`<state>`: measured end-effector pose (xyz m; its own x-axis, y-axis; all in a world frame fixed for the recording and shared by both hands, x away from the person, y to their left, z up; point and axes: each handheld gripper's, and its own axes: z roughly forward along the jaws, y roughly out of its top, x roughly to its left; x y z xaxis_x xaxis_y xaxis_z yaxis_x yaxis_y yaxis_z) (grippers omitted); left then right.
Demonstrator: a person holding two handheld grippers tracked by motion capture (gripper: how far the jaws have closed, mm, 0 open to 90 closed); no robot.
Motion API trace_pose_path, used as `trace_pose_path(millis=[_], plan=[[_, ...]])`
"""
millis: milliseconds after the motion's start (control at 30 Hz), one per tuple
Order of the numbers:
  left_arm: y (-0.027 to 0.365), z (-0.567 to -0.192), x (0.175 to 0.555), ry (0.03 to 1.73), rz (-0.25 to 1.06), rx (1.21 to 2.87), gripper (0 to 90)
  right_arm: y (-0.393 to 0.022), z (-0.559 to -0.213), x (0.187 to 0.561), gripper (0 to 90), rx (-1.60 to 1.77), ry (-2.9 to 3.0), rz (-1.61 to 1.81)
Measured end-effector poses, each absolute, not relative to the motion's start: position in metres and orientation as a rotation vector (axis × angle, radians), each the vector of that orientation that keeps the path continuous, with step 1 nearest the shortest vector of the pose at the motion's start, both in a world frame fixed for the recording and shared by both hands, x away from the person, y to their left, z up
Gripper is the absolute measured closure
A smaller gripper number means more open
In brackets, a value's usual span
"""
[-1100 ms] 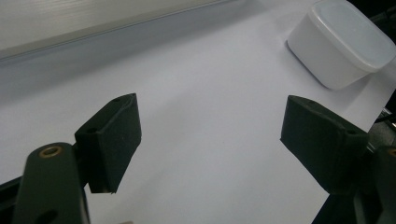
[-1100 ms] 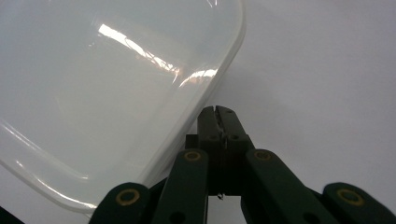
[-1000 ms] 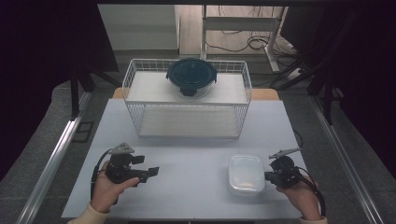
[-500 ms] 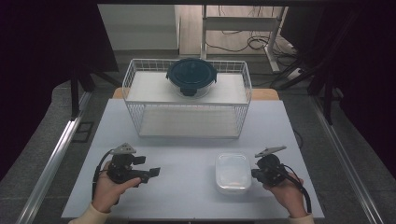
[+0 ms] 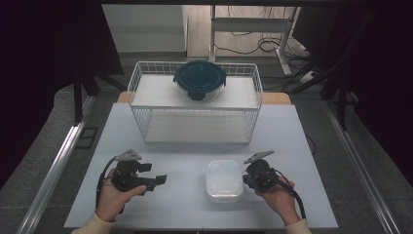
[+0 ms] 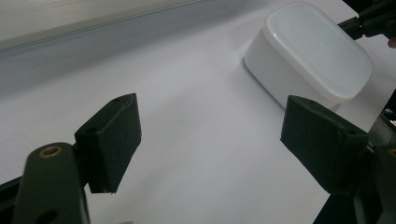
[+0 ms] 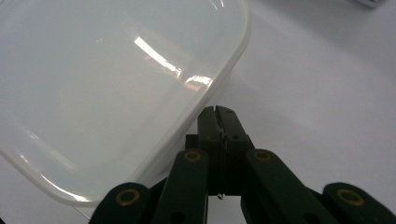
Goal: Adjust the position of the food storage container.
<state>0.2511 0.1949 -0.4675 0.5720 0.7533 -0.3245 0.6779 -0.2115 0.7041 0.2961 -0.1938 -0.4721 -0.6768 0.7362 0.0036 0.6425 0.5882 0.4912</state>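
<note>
A white rectangular container (image 5: 223, 179) with a translucent lid lies flat on the table (image 5: 195, 156) near the front, right of centre. My right gripper (image 5: 246, 178) is shut with nothing between its jaws, its closed tips against the container's right side. In the right gripper view the tips (image 7: 218, 116) sit at the rim of the lid (image 7: 102, 84). My left gripper (image 5: 158, 180) rests at the front left, open and pointing right toward the container. Its pads (image 6: 114, 137) stand wide apart over bare table, with the container (image 6: 308, 51) beyond them.
A white wire basket (image 5: 195, 105) with two shelf levels stands at the back of the table. A dark round lidded container (image 5: 199, 80) sits on its upper level. Metal rails run along both sides of the table, and a desk frame with cables stands behind it.
My right gripper has slid to the left along the table, and the white container has moved left with it, toward the middle. The left gripper has stayed where it was.
</note>
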Motion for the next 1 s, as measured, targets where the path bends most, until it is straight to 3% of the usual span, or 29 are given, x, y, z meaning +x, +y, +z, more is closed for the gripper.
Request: trace_pose_path(millis=[567, 1000], plan=[[0.193, -0.470, 0.252, 1.153, 0.105, 1.949, 19.4, -0.148, -0.477, 0.293, 89.6, 1.017, 2.663, 0.735], [0.194, -0.470, 0.252, 1.156, 0.106, 1.945, 19.4, -0.151, -0.475, 0.292, 89.5, 1.004, 2.645, 0.776]])
